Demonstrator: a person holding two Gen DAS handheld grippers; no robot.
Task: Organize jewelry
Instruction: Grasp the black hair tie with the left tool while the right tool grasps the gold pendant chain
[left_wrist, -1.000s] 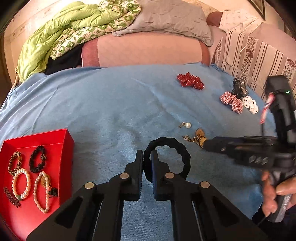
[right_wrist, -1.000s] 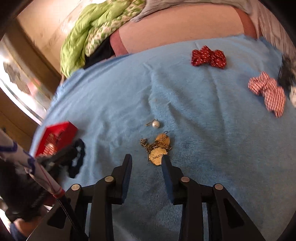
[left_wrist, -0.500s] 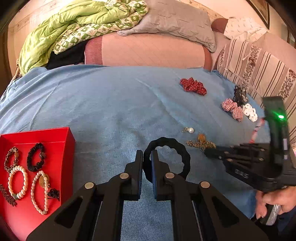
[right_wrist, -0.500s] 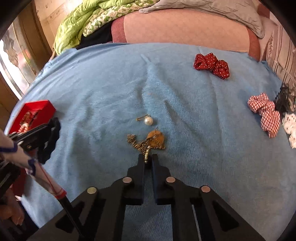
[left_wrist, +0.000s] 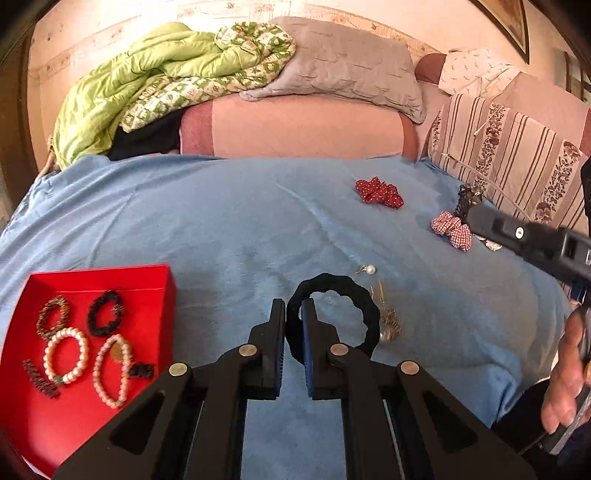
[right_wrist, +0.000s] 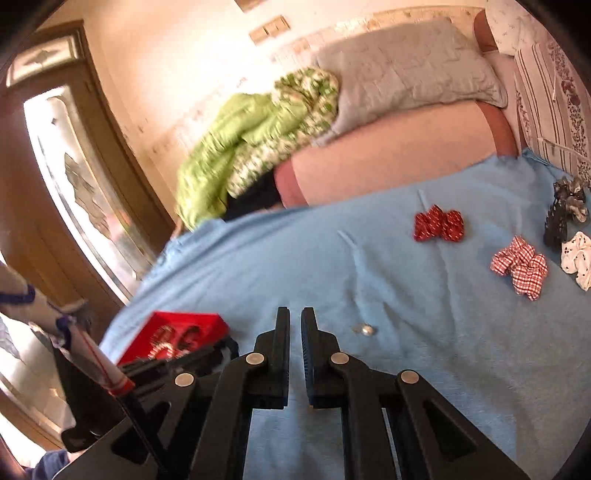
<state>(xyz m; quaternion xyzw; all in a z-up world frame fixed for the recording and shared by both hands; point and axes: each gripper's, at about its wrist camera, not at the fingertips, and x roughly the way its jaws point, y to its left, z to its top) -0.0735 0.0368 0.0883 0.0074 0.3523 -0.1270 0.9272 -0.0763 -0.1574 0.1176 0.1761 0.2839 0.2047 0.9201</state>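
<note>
Several bracelets already lie in the red open cardboard box (left_wrist: 162, 291) at near left. The left claw (left_wrist: 293, 321) grasps a black ruffled fabric hair tie (left_wrist: 365, 314). The right claw (right_wrist: 295, 328) is clenched, nothing visible between its fingers. A small pearl earring (left_wrist: 370, 270) and gold chain pendant (left_wrist: 388, 321) remain on the blue bed sheet (left_wrist: 221, 221).

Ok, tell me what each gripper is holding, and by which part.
The left gripper pinches the black scrunchie by the left side of its loop. The right gripper is shut, with nothing visible between its tips.

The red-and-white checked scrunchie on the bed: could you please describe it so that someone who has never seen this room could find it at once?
Look at the blue bedspread, toward the side by the striped cushion. A loose cluster of fabric hair ties lies there, and the checked scrunchie sits at its near edge. Unlike the red polka-dot one farther back and the white black-spotted one beside it, it has a gingham pattern.
</note>
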